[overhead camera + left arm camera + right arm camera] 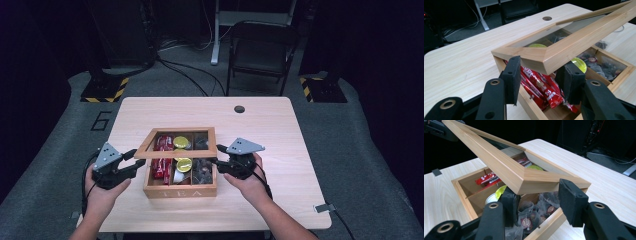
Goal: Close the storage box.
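In the high view, a wooden tea box [180, 189] is seen on the worktop [260, 130], its glass-paned lid [176, 143] raised between two hand-held tools. The left tool [134, 156] is clamped on the lid's front corner on its side, and the right tool [218, 162] meets the opposite front corner. The box lies between the two tools, just ahead of each.

In the left gripper view, the lid's mitred corner [544, 58] is shown pinched between the black pads [514, 75], with the frame running away ahead of the tool. Directly below the jaws, red packets [541, 87] are packed in the box, and a yellow capsule [579, 64] lies just beyond the far pad.

In the right gripper view, the other corner [534, 181] is seen between the jaws. One pad is tucked under the frame and the other stands beside its edge, so the hold is read as a grip on the lid. Tea sachets [529, 220] lie beneath the tool.

The lid is judged stiff and fairly light, though its pane is breakable. The smooth wood could slip under a shallow bite, so the frame corners are taken as the sound hold, never the glass.
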{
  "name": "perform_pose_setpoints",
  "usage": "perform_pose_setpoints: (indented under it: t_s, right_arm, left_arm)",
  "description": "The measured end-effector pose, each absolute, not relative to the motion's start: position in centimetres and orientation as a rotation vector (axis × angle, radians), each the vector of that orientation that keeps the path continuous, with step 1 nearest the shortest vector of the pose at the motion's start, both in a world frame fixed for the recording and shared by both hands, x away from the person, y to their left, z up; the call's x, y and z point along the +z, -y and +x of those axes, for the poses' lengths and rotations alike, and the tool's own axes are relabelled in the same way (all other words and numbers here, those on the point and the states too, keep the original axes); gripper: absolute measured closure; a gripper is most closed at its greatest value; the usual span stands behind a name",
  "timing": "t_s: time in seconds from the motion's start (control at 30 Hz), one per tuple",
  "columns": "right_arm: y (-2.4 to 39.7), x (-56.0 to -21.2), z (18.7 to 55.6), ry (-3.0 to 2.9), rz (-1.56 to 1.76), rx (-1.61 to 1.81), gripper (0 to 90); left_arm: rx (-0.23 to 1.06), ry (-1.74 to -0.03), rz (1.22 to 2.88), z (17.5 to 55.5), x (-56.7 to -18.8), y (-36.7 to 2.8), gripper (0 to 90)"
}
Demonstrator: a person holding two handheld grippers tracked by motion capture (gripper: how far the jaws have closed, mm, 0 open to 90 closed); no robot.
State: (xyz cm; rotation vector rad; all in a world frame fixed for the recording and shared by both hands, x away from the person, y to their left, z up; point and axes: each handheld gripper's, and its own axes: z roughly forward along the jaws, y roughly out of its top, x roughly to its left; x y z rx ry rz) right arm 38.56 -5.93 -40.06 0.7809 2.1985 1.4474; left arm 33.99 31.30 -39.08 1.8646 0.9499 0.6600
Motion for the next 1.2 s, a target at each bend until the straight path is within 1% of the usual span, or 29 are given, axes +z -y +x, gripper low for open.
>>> perform_pose_setpoints:
  t_s: [0.6,0.93,1.2]
  right_arm:
    - [6.2,-42.2,37.0,-2.204,0.769,1.438,52.7]
    - [6.1,-43.7,36.3,-2.219,0.767,1.414,52.5]
    - [6.2,-44.0,35.9,-2.230,0.766,1.414,52.5]
  left_arm:
    - [0.619,-0.954,1.864,32.9,-41.4,-31.5,54.8]
    - [0.613,-0.946,1.907,32.6,-42.8,-31.4,52.7]
    - [0.602,-0.942,1.907,32.5,-43.4,-31.5,52.0]
